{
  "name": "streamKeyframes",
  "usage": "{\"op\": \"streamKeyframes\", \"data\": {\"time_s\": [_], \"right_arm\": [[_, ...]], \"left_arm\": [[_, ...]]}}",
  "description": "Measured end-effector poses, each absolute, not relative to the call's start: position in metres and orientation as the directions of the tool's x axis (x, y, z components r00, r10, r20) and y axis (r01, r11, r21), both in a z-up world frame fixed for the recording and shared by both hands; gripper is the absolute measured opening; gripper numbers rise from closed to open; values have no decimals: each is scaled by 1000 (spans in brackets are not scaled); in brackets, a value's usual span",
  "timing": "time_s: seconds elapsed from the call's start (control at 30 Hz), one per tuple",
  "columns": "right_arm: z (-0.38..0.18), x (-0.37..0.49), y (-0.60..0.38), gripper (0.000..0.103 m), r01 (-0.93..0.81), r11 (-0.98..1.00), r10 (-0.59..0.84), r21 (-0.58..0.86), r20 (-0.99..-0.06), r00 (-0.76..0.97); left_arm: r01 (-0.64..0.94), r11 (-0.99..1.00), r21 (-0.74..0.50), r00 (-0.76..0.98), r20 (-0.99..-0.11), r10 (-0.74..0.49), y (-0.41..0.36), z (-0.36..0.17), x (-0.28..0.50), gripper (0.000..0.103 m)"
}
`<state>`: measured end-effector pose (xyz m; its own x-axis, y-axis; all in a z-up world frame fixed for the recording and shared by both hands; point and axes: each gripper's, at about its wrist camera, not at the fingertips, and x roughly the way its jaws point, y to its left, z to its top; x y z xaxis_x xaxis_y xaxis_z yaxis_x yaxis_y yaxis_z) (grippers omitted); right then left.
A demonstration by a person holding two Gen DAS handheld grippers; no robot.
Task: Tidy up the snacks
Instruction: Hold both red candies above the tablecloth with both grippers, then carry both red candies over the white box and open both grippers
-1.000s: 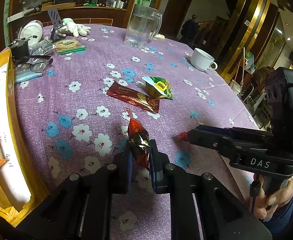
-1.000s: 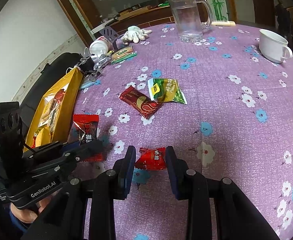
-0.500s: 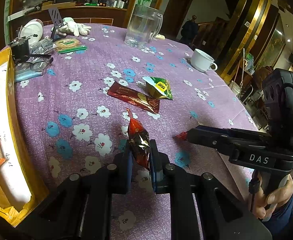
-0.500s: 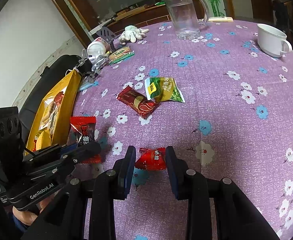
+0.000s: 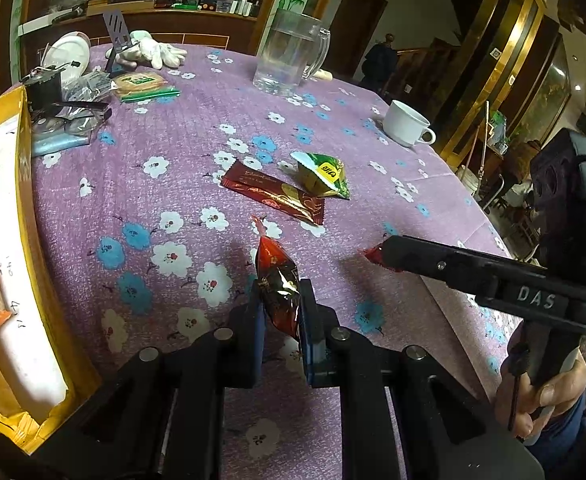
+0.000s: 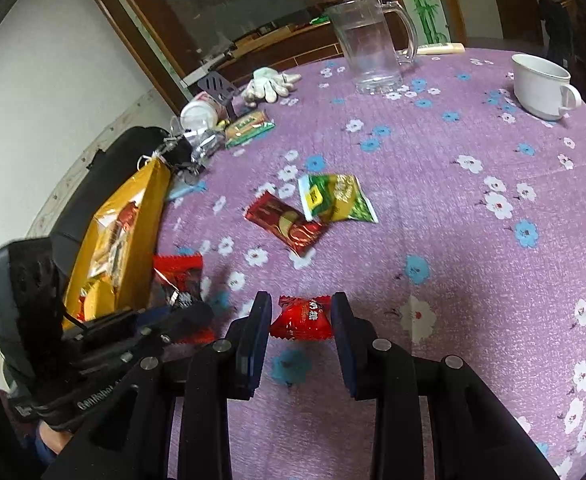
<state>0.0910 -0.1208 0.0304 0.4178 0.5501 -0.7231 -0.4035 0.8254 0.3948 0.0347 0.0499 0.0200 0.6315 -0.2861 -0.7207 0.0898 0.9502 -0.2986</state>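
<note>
— How far along are you getting?

— I'm pinching a dark red wrapper (image 5: pixel 279 292) in my left gripper (image 5: pixel 281 312) and a red candy (image 6: pixel 301 317) in my right gripper (image 6: pixel 301 320).

— What's remaining?

— Some snacks are sitting in the yellow bag (image 6: pixel 133 232); the brown bar (image 5: pixel 273 192) and green packet (image 5: pixel 325 174) are lying on the table.

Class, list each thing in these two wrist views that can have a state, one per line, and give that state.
left gripper: shut on dark red snack packet
right gripper: shut on red candy
yellow bag: open, snacks inside
brown wafer bar: lying flat, sealed
green snack packet: lying flat beside the bar
glass mug: upright
white cup: upright
</note>
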Motion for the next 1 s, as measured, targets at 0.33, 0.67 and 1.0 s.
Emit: {"op": "streamKeyframes", "data": {"time_s": [0.33, 0.67, 1.0], "right_arm": [[32, 87, -125, 32, -398, 821, 560, 409, -713, 422], [36, 89, -127, 32, -390, 825, 559, 409, -695, 453], [60, 69, -93, 32, -443, 765, 633, 468, -672, 384]], "left_arm": [[96, 955, -281, 662, -698, -272, 47, 29, 29, 12], [108, 937, -333, 712, -632, -306, 60, 54, 12, 12], [-2, 935, -354, 779, -587, -221, 131, 73, -27, 12]]}}
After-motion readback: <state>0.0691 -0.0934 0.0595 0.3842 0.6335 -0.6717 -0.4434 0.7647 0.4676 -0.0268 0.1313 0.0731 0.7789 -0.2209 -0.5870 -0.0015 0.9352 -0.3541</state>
